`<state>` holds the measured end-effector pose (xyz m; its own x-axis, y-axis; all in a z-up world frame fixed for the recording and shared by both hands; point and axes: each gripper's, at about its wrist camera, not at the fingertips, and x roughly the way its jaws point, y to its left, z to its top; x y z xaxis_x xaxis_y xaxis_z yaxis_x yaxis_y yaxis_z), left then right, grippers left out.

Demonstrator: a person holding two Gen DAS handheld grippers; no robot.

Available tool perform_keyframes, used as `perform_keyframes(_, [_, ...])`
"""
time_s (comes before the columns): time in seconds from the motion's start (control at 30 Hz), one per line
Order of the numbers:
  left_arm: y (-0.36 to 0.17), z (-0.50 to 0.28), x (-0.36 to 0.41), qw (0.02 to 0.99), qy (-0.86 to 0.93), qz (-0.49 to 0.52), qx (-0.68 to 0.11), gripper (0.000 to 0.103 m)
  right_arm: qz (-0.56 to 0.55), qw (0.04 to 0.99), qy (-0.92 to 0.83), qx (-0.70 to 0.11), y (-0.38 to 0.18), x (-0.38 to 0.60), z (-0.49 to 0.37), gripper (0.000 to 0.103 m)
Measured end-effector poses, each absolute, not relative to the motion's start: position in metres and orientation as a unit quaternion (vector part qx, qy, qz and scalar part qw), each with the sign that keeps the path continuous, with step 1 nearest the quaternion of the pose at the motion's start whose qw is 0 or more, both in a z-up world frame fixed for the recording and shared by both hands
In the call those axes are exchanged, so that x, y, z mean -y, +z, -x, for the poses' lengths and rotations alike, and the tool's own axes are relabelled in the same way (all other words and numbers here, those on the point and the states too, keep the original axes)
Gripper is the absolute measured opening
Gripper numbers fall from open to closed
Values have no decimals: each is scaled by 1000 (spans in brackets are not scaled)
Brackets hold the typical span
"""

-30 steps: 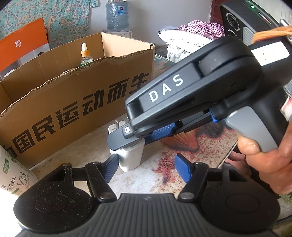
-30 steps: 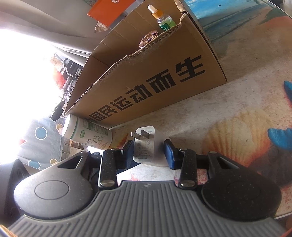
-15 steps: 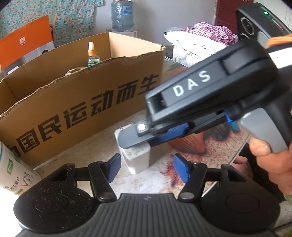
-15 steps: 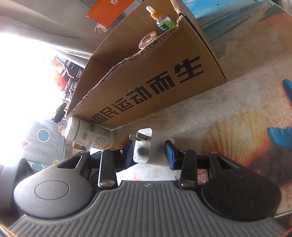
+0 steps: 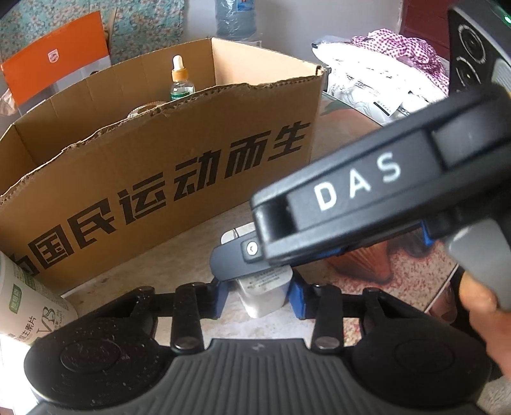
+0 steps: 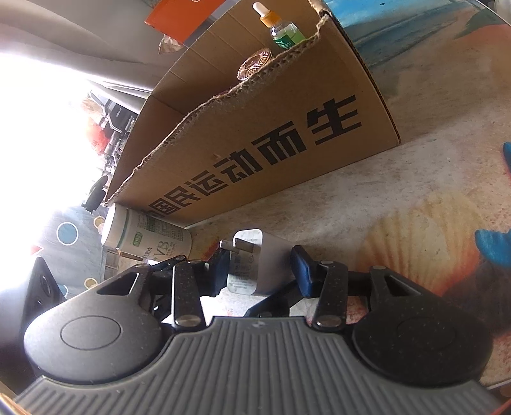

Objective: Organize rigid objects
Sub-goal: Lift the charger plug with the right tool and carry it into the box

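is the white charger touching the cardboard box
Apart. The right wrist view shows a strip of bare table between the white charger and the cardboard box; the left wrist view agrees.

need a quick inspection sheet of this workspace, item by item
surface: table with a seashell print
job's things: white charger in front of the box; dropper bottle and gold disc inside the box
clutter: white bottle on its side by the box corner
claws: left claw has just been closing around the charger, contact unclear; right claw has just been opening, charger between its pads, small gap at one pad
cables: nothing seen
surroundings: orange carton, water jug, checked cloth behind the box
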<state>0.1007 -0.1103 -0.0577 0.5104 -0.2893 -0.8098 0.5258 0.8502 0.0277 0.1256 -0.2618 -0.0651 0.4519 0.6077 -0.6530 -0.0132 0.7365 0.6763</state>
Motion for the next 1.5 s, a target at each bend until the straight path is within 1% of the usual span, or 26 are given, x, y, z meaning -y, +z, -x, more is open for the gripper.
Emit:
perform_keyframes(0.3, [-56, -106, 115, 860, -223, -138, -437, 38, -301, 801, 197, -478, -62, 260, -124, 40])
perform_keyframes(0.57, [-53, -103, 114, 863, -212, -132, -439, 38, -300, 802, 198, -477, -60, 258, -121, 40])
perform_keyframes(0.93, [-41, -89, 110, 873, -209, -133, -421, 38, -291, 811, 206, -464, -46, 256, -114, 40])
perform_keyframes(1.1, [-18, -79, 102, 888, -205, -130, -390, 38, -271, 829, 217, -439, -22, 250, -108, 40])
perform_keyframes(1.27, [19, -76, 96, 910, -193, -130, -344, 38, -247, 851, 238, -398, 18, 242, -109, 41])
perform_keyframes(1.37, [43, -83, 93, 920, -189, -124, -321, 39, -229, 864, 251, -372, 45, 239, -116, 41])
perform_keyframes(1.5, [65, -108, 91, 924, -189, -107, -315, 39, -206, 875, 262, -352, 74, 238, -140, 41])
